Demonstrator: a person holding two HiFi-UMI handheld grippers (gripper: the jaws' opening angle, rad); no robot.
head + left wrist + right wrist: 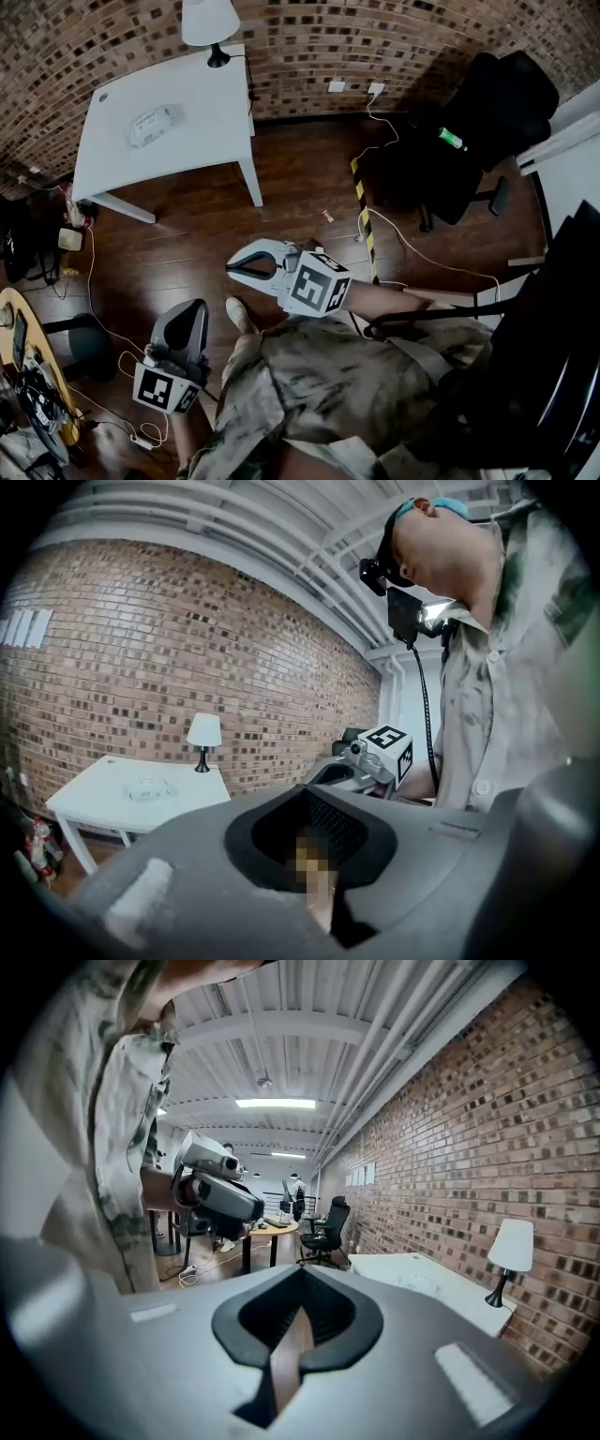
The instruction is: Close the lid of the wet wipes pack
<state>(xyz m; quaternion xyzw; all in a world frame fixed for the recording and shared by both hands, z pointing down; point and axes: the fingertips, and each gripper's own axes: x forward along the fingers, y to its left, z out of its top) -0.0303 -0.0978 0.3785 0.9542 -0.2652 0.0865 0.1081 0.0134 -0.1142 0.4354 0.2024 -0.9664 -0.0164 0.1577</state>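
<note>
Floor space first: dark wooden floor (187,244) lies open between the grippers and the one white table (202,103), which stands at the upper left against the brick wall (309,37). Its near edge and two angled legs face my way. One wet wipes pack (153,127) lies near the middle of the tabletop, clear of every edge; at this size I cannot tell how its lid stands. One lamp (208,23) stands at the table's back corner, apart from the pack. Grippers counted: two, both well apart from the pack. The left gripper (192,305) is low beside the person's leg, the right gripper (232,268) higher, over bare floor. In each gripper view I read the jaws pressed together at the tips, nothing between them. To the right, one black office chair (487,122) and one yellow-and-black tape strip (364,220) bound the open floor, and white cables (422,253) trail across it.
</note>
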